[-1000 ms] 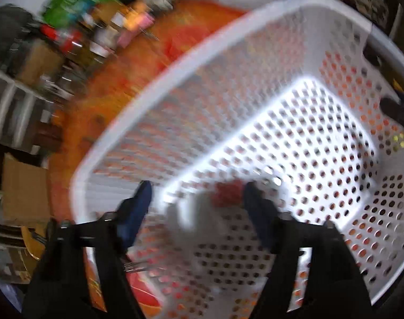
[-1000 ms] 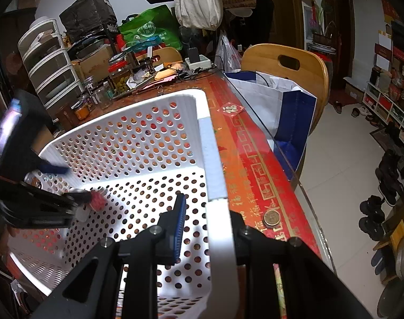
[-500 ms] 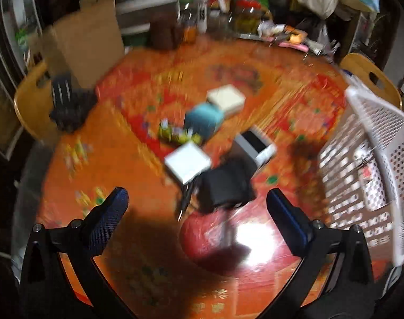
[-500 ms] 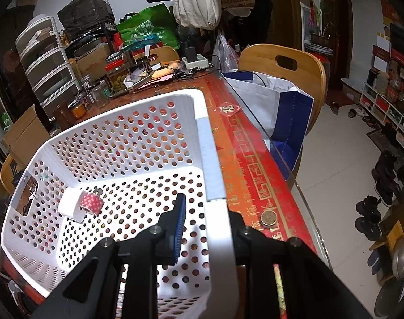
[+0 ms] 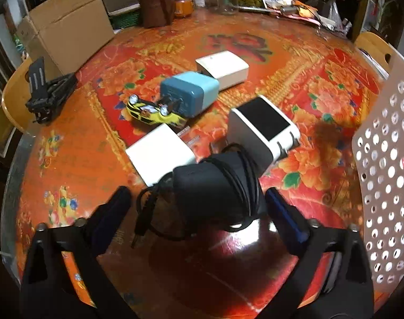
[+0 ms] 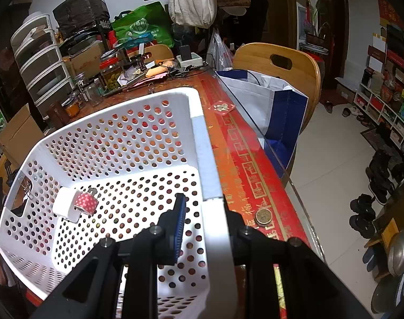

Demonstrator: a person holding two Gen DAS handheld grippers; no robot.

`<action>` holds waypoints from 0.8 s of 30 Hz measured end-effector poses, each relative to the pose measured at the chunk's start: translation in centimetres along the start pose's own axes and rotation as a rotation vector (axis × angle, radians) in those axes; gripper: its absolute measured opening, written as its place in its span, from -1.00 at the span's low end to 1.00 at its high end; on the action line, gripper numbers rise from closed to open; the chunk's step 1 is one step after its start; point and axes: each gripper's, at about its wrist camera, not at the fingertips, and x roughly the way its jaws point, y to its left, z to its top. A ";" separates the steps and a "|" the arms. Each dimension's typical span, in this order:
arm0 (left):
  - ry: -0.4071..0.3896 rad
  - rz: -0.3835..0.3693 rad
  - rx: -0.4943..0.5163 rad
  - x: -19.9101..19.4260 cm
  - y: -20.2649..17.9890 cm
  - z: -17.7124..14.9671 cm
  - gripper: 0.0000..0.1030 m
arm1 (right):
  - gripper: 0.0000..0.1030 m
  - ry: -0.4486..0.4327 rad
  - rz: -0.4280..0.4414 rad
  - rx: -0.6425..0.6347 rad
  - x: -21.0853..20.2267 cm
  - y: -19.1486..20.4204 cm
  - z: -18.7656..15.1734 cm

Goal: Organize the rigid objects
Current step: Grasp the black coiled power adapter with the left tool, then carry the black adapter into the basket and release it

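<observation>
My left gripper [image 5: 196, 202] is open, its fingers on either side of a black adapter wound with cable [image 5: 215, 186] lying on the red table. Behind it lie a white box with a black face [image 5: 263, 127], a flat white box [image 5: 159, 151], a yellow toy car [image 5: 154, 111], a blue charger [image 5: 191, 93] and another white box [image 5: 223, 66]. My right gripper [image 6: 204, 212] is shut on the rim of the white perforated basket [image 6: 202, 143]. Inside the basket lies a white charger with a red dotted band [image 6: 74, 203]. The basket's side shows in the left wrist view [image 5: 385, 159].
A cardboard box [image 5: 66, 29], a brown jug [image 5: 156, 8] and jars stand at the table's far edge. A black folded stand [image 5: 47, 93] lies at the left. A wooden chair [image 6: 281, 63] with a blue-white bag [image 6: 268, 101] is right of the basket. A coin [image 6: 263, 215] lies by the rim.
My left gripper let the white charger go in the basket, swung out to the left over the table, and now straddles the black adapter. The right gripper stays on the basket rim.
</observation>
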 end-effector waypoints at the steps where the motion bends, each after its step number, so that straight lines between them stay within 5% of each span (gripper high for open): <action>1: -0.001 -0.008 -0.003 0.0 0.1 0.0 0.54 | -0.59 0.001 -0.001 0.000 0.0 0.0 0.0; 6: -0.028 -0.002 0.002 -1.5 -0.1 -0.6 0.49 | -0.59 0.001 0.000 -0.004 0.0 0.0 0.0; 15: -0.212 0.041 -0.009 -9.8 0.7 0.3 0.49 | -0.59 -0.004 0.004 -0.006 0.0 -0.1 0.1; 24: -0.295 0.036 0.072 -15.2 -2.8 2.5 0.49 | -0.59 -0.007 0.012 -0.008 -0.1 -0.1 0.1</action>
